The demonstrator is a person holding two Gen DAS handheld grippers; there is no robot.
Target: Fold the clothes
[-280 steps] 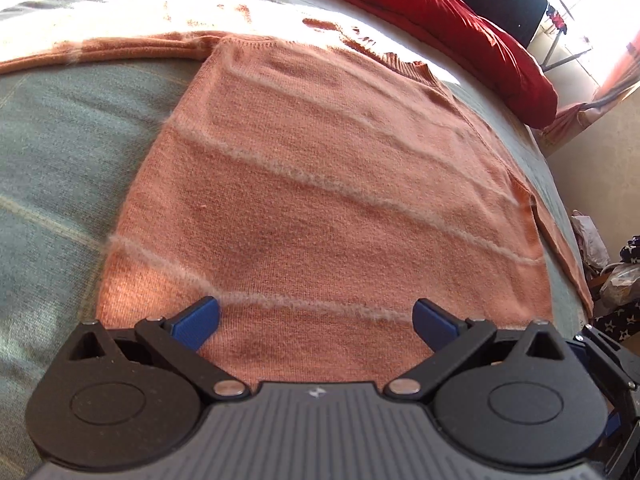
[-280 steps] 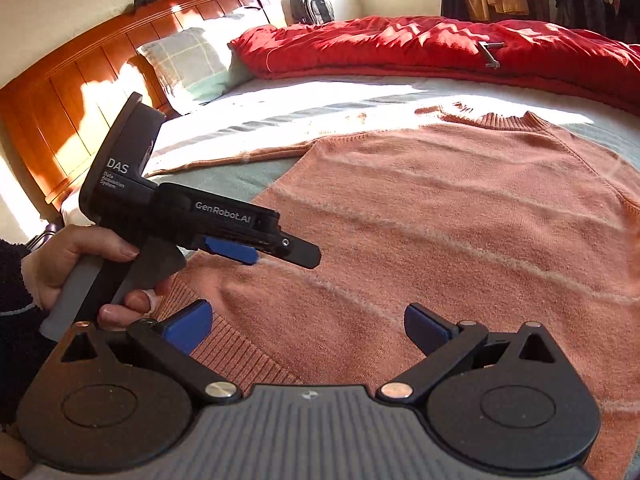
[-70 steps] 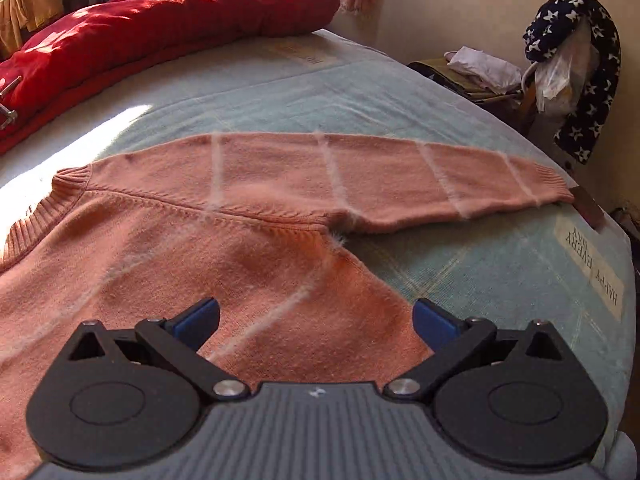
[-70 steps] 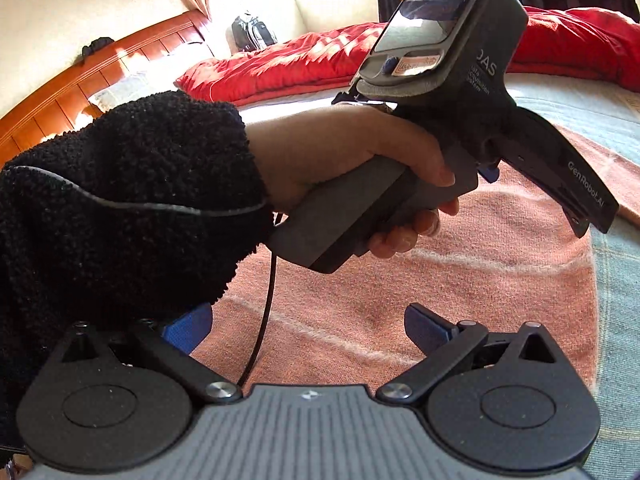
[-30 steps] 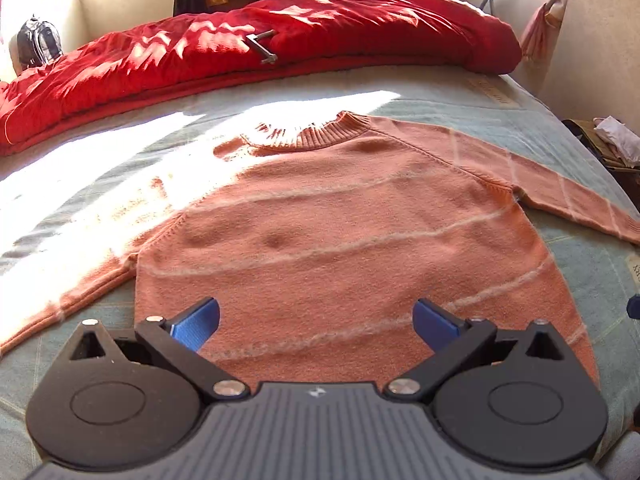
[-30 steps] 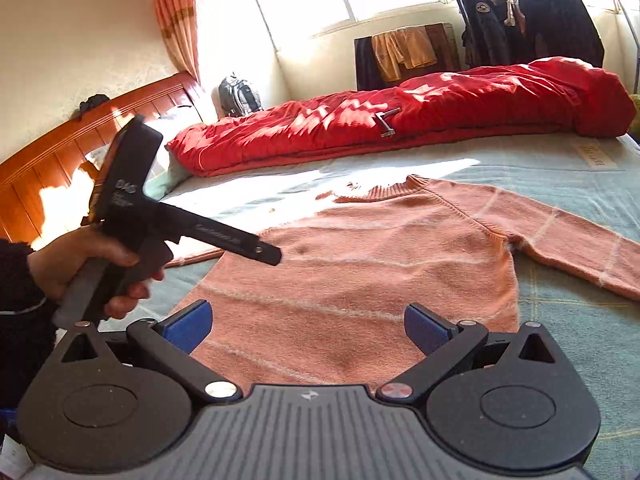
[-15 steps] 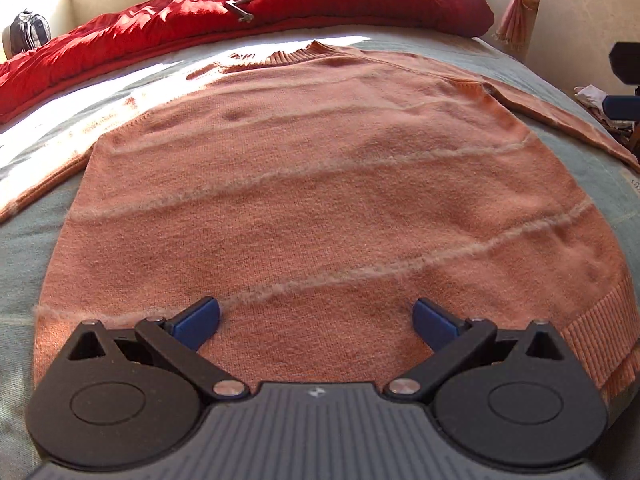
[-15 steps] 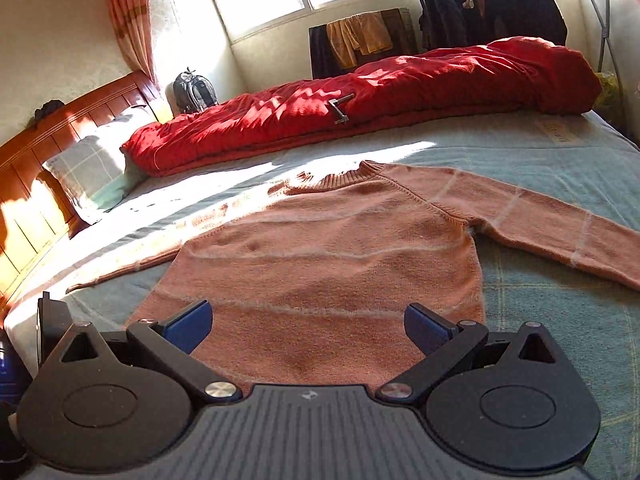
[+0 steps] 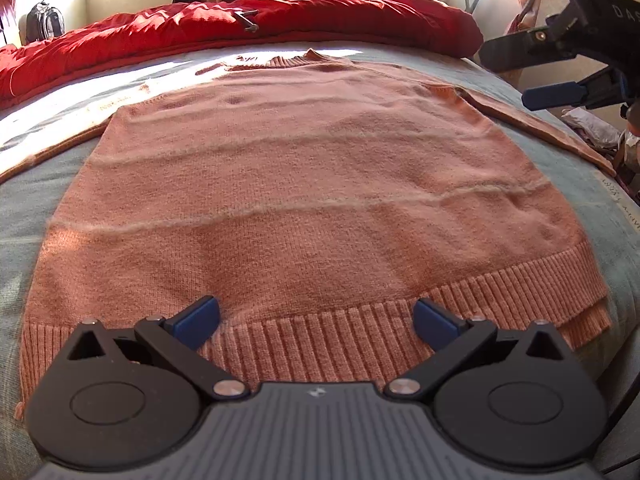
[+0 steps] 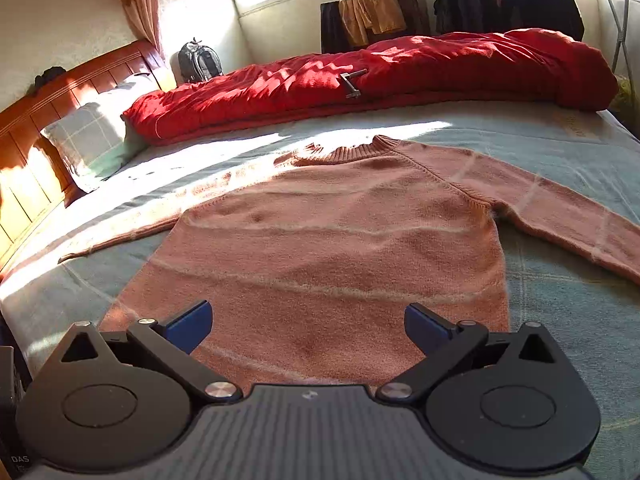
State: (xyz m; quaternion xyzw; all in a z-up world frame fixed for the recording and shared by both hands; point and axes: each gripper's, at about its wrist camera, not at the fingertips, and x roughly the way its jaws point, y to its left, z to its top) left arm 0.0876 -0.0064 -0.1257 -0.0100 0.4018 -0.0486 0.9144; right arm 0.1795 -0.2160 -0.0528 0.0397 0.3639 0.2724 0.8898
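A salmon-orange knit sweater (image 9: 304, 184) with pale stripes lies flat on the bed, collar far, ribbed hem near. In the right wrist view the same sweater (image 10: 340, 248) shows both sleeves spread out sideways. My left gripper (image 9: 316, 316) hovers open just above the ribbed hem, nothing between its blue pads. My right gripper (image 10: 308, 326) is open above the hem's near edge, also empty. The right gripper (image 9: 532, 76) also shows from the side at the upper right of the left wrist view, held above the sweater's right sleeve.
A red quilt (image 10: 380, 76) lies rolled along the far side of the bed. The blue-green checked bedsheet (image 10: 560, 300) surrounds the sweater. A pillow (image 10: 88, 136) and wooden headboard (image 10: 36, 120) stand at the left. Clothes hang on a rack (image 10: 500, 0) by the window.
The left gripper has drawn back toward the hem, so the ribbed edge now lies under its fingers. The right gripper has moved closer to the sweater. Both stay open.
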